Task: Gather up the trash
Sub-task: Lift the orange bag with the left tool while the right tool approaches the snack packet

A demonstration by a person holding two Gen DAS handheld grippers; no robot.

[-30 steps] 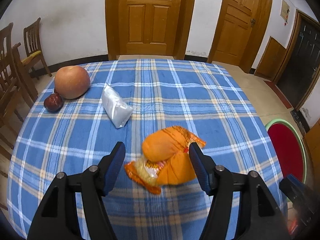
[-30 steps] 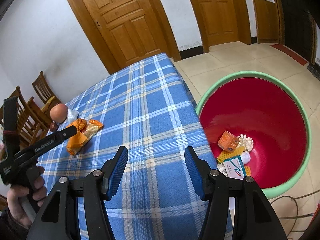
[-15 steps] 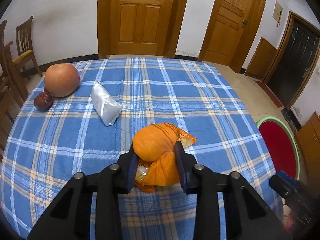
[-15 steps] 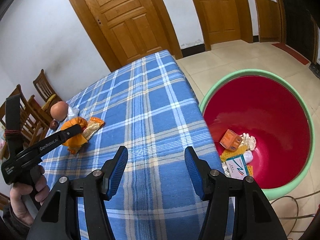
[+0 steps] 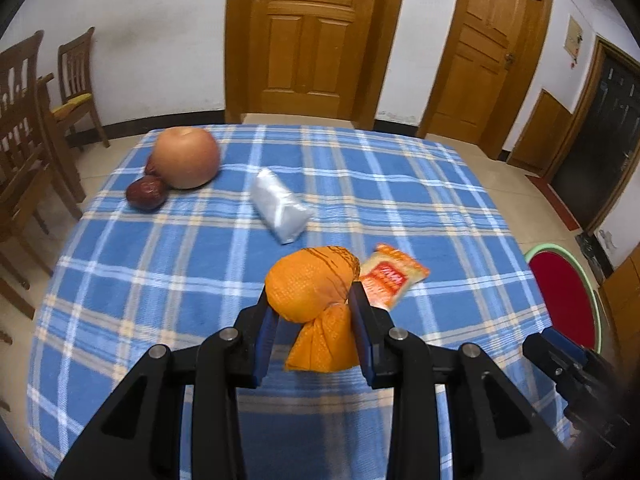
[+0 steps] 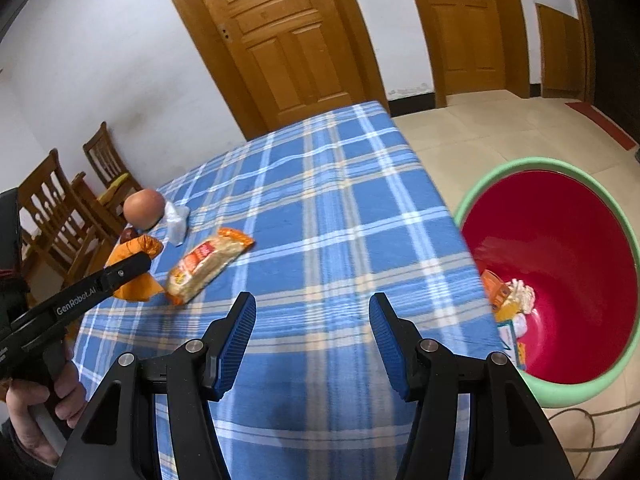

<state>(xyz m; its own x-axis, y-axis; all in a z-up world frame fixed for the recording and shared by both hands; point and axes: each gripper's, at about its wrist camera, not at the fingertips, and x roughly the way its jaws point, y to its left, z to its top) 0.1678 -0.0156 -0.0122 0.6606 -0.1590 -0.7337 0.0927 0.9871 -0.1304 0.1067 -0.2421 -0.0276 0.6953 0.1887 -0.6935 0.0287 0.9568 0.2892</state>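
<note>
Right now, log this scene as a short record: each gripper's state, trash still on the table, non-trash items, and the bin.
left gripper: shut on the orange bag, which is lifted off the cloth
right gripper: open, nothing between its jaws, over the table's near edge
trash still on table: snack wrapper; silver packet
not trash: apple; red dates
surface: blue plaid tablecloth
bin: red basin on the floor beside the table, some trash already inside
</note>
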